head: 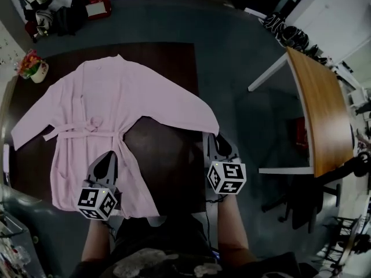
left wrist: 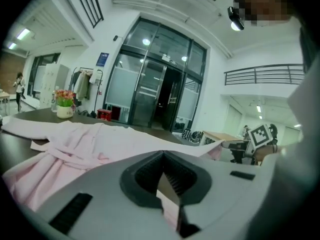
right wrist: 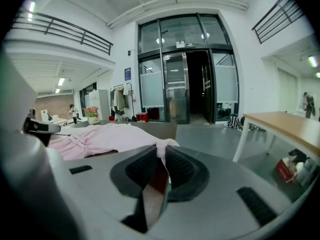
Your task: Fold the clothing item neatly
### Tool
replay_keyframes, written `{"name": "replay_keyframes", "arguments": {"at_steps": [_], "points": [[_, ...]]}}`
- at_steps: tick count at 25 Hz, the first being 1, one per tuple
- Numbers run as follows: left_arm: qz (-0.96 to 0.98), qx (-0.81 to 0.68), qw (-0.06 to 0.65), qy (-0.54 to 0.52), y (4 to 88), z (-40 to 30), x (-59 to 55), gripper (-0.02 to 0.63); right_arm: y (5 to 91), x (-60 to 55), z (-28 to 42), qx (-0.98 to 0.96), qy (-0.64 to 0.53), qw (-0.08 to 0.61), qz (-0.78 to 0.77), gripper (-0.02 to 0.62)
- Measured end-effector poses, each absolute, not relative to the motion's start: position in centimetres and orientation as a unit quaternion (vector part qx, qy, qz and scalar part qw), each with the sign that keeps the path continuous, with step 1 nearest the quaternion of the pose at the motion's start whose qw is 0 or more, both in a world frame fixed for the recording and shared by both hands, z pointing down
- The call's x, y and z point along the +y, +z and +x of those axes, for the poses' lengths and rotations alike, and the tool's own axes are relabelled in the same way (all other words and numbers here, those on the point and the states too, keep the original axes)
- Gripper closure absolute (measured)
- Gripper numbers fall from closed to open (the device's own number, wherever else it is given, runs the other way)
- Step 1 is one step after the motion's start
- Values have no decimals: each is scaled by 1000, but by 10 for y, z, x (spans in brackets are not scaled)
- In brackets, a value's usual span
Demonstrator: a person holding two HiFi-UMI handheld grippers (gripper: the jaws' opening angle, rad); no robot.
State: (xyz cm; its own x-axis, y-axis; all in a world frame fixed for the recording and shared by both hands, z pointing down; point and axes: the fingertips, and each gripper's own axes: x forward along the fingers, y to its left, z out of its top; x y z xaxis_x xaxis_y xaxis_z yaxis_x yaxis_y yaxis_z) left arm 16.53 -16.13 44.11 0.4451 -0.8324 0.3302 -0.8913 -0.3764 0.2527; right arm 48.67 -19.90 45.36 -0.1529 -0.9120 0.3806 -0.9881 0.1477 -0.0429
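**Item 1, the task's thing.** Pale pink fabric robe (head: 116, 91), long-sleeved. It lies spread flat on the dark brown rectangular table (head: 168, 146), collar away from me and hem at the near edge. One sleeve runs out to each side. The matching pink tie belt (head: 81, 134) is knotted across the waist, with its ends trailing toward the left sleeve.

**Item 2, fold status.** I see no panel or sleeve laid over the body, and the whole outline is open. I judge the task to be at its very start. The sleeves, the sides and the lengthwise halving all look undone.

**Item 3, my left gripper (head: 109, 162).** It sits over the lower front panel, near the hem. The jaws are closed right together. Its own view shows a thin sliver of pink cloth in the slit, so I take it to be pinching a single layer of the robe.

**Item 4, my right gripper (head: 215, 146).** It is at the cuff of the right-hand sleeve, by the table's right edge. The jaws stand narrow, and a bunch of pink cuff is pressed between the pads at their tips.

**Item 5, surroundings.**
- A small white pot of red and pink flowers (head: 33, 67) stands at the far left corner of the table, just beside the left sleeve.
- A light wooden-topped table with white legs (head: 316, 109) stands well apart to the right, across the grey floor.
- A red box (head: 97, 2) sits on the far side of the room.
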Motion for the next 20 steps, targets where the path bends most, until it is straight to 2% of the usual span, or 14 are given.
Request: {"name": "replay_keyframes", "arguments": {"at_steps": [9,15,20], "points": [[849,-492,188,44,422,65,-169,596,408,-186,376,-730,119,134,659,554],[861,-474,177,57,421,25,-167,595,428,-207,300,-737,154,129,645,554],[852,-483,193,59,428,11,-161,595,449,-204,272,-743,184,128,631,554]]}}
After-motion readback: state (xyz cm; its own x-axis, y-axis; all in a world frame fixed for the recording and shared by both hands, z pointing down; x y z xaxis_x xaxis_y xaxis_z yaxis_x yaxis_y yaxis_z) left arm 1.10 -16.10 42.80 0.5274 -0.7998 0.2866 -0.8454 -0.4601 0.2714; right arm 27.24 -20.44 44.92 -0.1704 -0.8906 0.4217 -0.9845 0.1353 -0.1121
